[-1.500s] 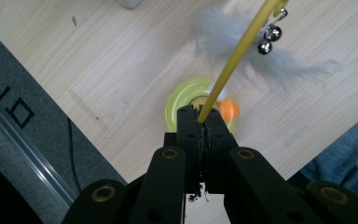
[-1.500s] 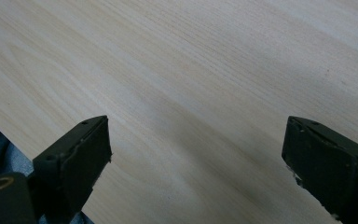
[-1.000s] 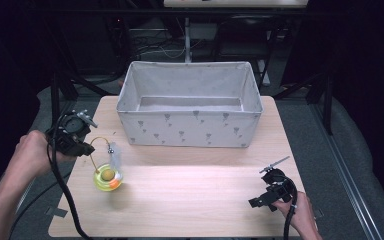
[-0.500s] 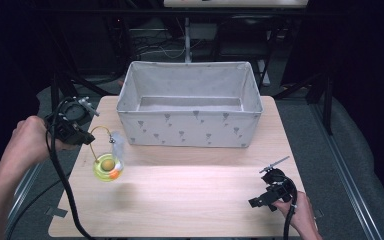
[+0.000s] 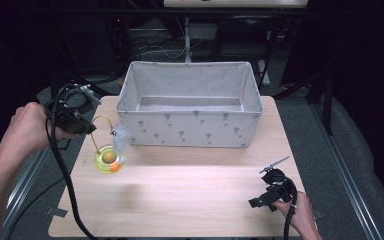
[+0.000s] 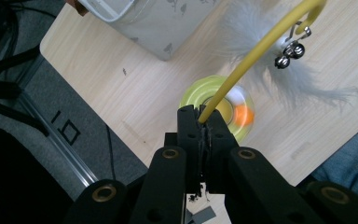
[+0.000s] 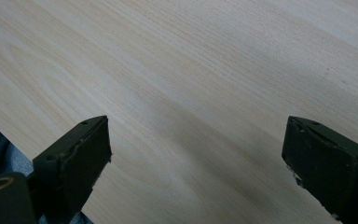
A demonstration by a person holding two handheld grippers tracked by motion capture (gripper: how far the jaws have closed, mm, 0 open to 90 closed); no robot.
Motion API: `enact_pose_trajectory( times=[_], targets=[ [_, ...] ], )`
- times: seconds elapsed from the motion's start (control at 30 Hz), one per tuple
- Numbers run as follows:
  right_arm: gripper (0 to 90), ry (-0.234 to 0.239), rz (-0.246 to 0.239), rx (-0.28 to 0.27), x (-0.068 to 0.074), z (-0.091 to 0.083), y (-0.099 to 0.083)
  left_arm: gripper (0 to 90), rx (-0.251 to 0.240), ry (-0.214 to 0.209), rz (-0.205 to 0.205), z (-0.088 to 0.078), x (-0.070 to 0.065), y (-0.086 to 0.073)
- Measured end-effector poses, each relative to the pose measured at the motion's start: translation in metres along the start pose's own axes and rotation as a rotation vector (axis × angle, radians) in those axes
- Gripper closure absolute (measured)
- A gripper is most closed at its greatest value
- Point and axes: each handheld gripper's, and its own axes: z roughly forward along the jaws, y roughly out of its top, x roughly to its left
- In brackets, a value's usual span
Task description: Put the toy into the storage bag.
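Observation:
My left gripper (image 5: 87, 127) (image 6: 204, 122) is shut on the curved yellow wire (image 5: 99, 134) (image 6: 254, 55) of a toy at the table's left side. Under the wire hangs its round yellow-green base (image 5: 109, 160) (image 6: 216, 103) with an orange ball (image 6: 244, 115), blurred and seemingly just off the table. Small bells (image 6: 289, 53) and a grey feather (image 5: 120, 139) (image 6: 310, 89) dangle from the wire's far end. My right gripper (image 5: 260, 199) (image 7: 196, 154) rests low at the front right, open, with only bare wood between its jaws.
A grey fabric bin (image 5: 190, 131) (image 6: 168, 28) with a small print stands at the back middle of the wooden table (image 5: 190, 200) (image 7: 191, 70). A metal rail and dark floor run along the table's left edge. Cables trail from both grippers.
My left hand has risen and drawn back with the toy; its base and feather have moved up and toward the bin. The right gripper has stayed in place.

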Motion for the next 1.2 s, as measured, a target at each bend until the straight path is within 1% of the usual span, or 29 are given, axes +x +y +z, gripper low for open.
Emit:
enact_pose_trajectory(
  times=[0.03, 0.1, 0.13, 0.17, 0.2, 0.23, 0.27, 0.57, 0.67, 0.77, 0.83, 0.87, 0.9, 1.0, 1.07, 1.1, 1.13, 1.17, 1.2],
  targets=[
    [7.7, 0.000, 0.002, 0.001, 0.000, 0.000, 0.000, 87.9, 0.001, -0.001, -0.004, -0.001, 0.000, 0.001],
    [7.7, -0.001, -0.008, 0.013, 0.000, -0.001, 0.001, 87.9, -0.004, 0.000, 0.004, -0.004, 0.001, 0.003],
    [7.7, 0.000, 0.018, -0.019, 0.002, 0.001, 0.000, 87.9, -0.005, -0.002, 0.003, -0.004, 0.001, 0.004],
    [7.7, -0.001, 0.018, -0.019, 0.002, 0.001, 0.000, 87.9, -0.004, -0.003, 0.006, -0.006, 0.002, 0.005],
    [7.7, 0.004, 0.006, -0.006, 0.000, 0.000, 0.000, 87.9, -0.006, -0.002, 0.007, -0.006, 0.003, 0.006],
    [7.7, -0.009, 0.002, -0.002, 0.000, 0.000, 0.000, 87.9, -0.004, -0.003, 0.005, -0.007, 0.003, 0.006],
    [7.7, -0.010, 0.006, 0.002, 0.000, -0.001, 0.000, 87.9, -0.008, 0.002, 0.010, -0.009, 0.003, 0.008],
    [7.6, -0.007, 0.003, -0.001, 0.000, 0.000, 0.000, 87.9, -0.018, 0.015, 0.035, -0.022, 0.004, 0.021],
    [7.7, -0.009, 0.005, 0.004, 0.000, -0.001, 0.000, 87.9, -0.022, 0.020, 0.037, -0.025, 0.004, 0.026],
    [7.7, -0.008, 0.001, 0.000, 0.000, 0.000, 0.000, 87.9, -0.022, 0.019, 0.047, -0.028, 0.005, 0.031],
    [7.7, -0.012, 0.006, 0.007, 0.000, -0.001, 0.000, 87.9, -0.027, 0.020, 0.051, -0.031, 0.005, 0.033],
    [7.7, 0.000, 0.012, 0.003, 0.000, -0.001, 0.000, 87.9, -0.029, 0.022, 0.054, -0.033, 0.006, 0.035],
    [7.7, 0.000, 0.020, -0.009, 0.000, -0.001, 0.000, 87.9, -0.032, 0.027, 0.056, -0.034, 0.006, 0.037],
    [7.7, 0.003, 0.017, -0.006, 0.000, -0.001, 0.000, 87.9, -0.038, 0.030, 0.062, -0.039, 0.006, 0.041],
    [7.7, 0.001, 0.031, -0.022, 0.001, 0.000, -0.001, 87.9, -0.038, 0.027, 0.065, -0.041, 0.006, 0.044],
    [7.7, 0.001, 0.026, -0.015, 0.001, 0.000, -0.001, 87.9, -0.038, 0.027, 0.069, -0.042, 0.006, 0.046],
    [7.7, -0.001, 0.009, 0.006, 0.000, -0.001, 0.000, 87.9, -0.043, 0.029, 0.069, -0.043, 0.006, 0.048],
    [7.6, -0.009, 0.015, -0.004, 0.000, -0.001, 0.000, 87.9, -0.044, 0.029, 0.068, -0.044, 0.006, 0.049],
    [7.7, -0.012, 0.011, 0.000, 0.000, -0.001, 0.000, 87.9, -0.044, 0.031, 0.073, -0.045, 0.007, 0.051]
  ],
)
